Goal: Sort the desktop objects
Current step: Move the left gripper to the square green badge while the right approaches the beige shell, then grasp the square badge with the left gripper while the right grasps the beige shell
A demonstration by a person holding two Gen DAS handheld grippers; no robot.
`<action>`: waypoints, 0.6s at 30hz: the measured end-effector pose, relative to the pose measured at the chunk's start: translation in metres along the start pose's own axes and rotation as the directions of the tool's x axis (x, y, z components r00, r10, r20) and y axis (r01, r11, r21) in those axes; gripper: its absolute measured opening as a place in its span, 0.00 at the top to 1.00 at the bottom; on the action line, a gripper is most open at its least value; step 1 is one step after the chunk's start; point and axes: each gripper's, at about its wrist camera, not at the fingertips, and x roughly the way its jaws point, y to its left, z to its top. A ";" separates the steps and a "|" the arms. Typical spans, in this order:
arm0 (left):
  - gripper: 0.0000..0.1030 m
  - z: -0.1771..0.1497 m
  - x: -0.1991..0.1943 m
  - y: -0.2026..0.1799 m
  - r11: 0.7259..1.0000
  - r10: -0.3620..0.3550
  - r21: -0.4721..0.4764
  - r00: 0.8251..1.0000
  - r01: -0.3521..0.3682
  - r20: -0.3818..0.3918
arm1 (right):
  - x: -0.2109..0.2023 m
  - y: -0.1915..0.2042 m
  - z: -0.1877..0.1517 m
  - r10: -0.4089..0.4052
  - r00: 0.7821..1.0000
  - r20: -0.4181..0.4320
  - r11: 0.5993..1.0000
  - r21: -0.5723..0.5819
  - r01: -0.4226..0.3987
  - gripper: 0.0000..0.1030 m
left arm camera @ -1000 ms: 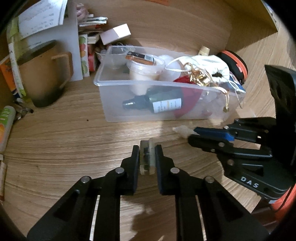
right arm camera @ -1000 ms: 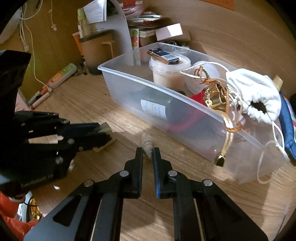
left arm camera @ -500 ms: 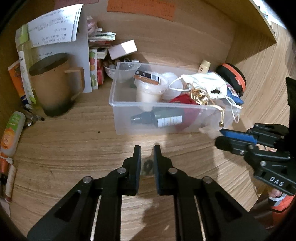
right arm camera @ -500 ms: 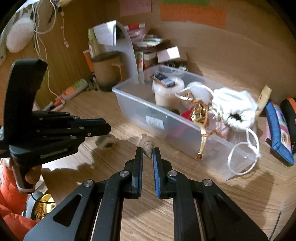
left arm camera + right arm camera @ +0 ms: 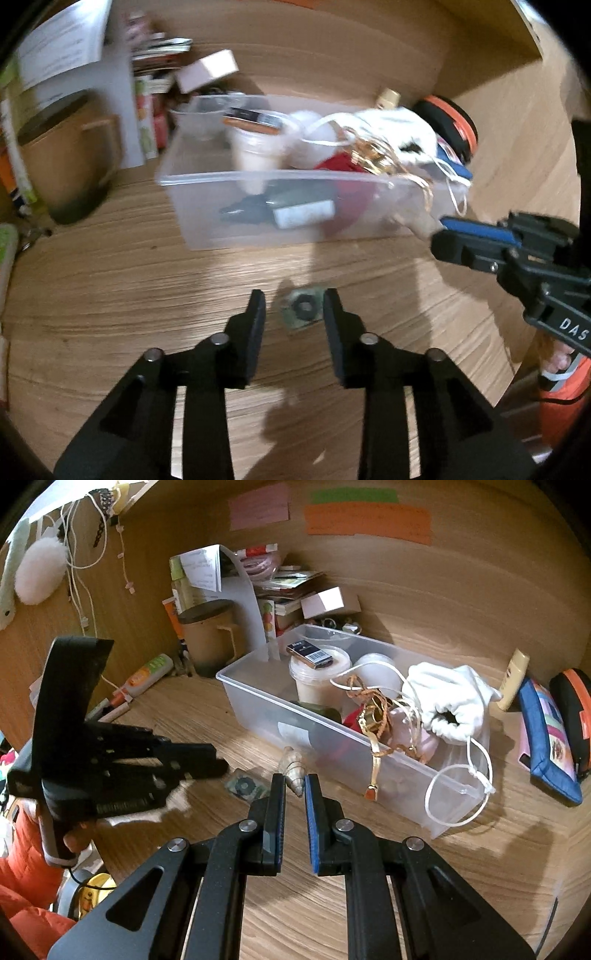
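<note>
Blurred green-black square piece between parted jaws.

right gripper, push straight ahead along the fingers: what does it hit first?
Probably the clear plastic bin: its near wall sits just beyond the seashell held by the right gripper. The shell tip would likely touch first; depth is unclear.
</note>
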 end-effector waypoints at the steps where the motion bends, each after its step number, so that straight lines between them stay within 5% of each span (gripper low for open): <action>1: 0.67 0.000 0.003 -0.005 1.000 -0.006 0.012 1.000 0.006 -0.005 | -0.001 -0.001 0.000 -0.001 1.000 0.001 1.000 0.003 0.001 0.91; 13: 0.66 0.001 0.015 -0.024 0.995 0.073 0.066 0.997 -0.072 -0.005 | -0.008 -0.015 -0.005 -0.006 1.000 0.019 1.000 0.024 0.005 0.91; 18: 0.52 -0.002 0.017 -0.020 0.993 0.097 0.066 0.995 -0.096 -0.007 | -0.007 -0.016 -0.008 0.008 1.000 0.018 1.000 0.024 -0.008 0.91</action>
